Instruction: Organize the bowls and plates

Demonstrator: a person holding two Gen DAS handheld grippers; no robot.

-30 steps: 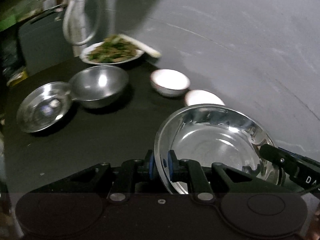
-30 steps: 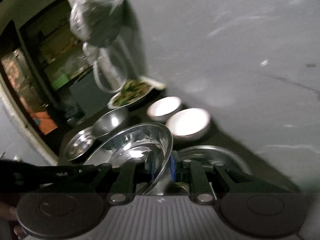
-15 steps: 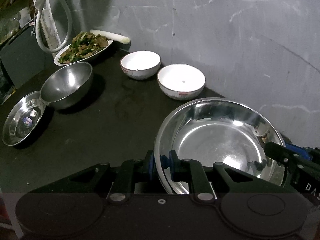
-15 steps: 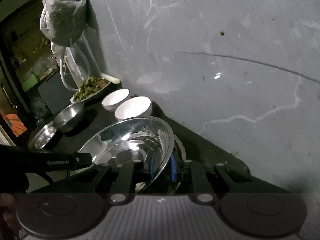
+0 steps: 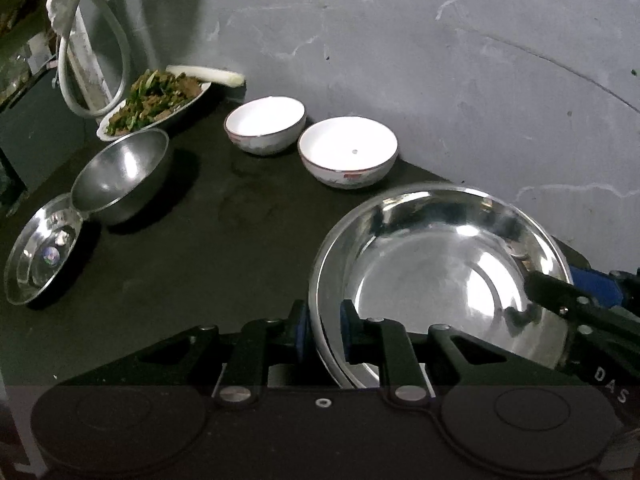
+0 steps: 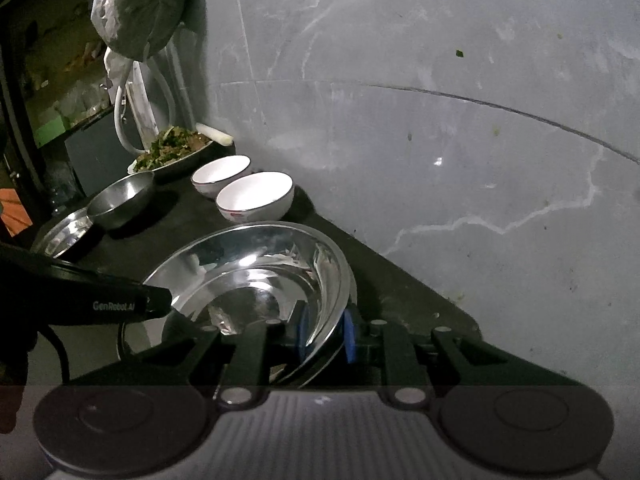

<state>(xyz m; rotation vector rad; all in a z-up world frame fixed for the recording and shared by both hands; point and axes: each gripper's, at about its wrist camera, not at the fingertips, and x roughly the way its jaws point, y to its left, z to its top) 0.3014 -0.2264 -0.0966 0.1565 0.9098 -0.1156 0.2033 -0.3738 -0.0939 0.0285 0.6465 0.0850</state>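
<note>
A large shiny steel bowl (image 5: 440, 264) (image 6: 256, 272) sits nested in a second steel dish, whose rim (image 5: 315, 280) shows just outside it, on the black table's right end. My left gripper (image 5: 324, 332) straddles the near-left rim; its blue pads stand slightly off the metal. My right gripper (image 6: 326, 334) straddles the opposite rim. Its jaws are opening, with the rim between the pads and no visible pressure on it. Its black finger (image 5: 560, 296) shows at the bowl's far side in the left wrist view.
Two white bowls (image 5: 266, 122) (image 5: 348, 148) stand by the grey wall. Further left are a small steel bowl (image 5: 120, 172), a steel plate (image 5: 36, 256) and a plate of cooked greens (image 5: 156, 98). A hose (image 5: 64, 80) and a plastic bag (image 6: 136, 4) hang at the back left.
Both grippers came down with the large steel bowl and it now rests in the dish beneath. The pads of both grippers stand slightly wider apart than before.
</note>
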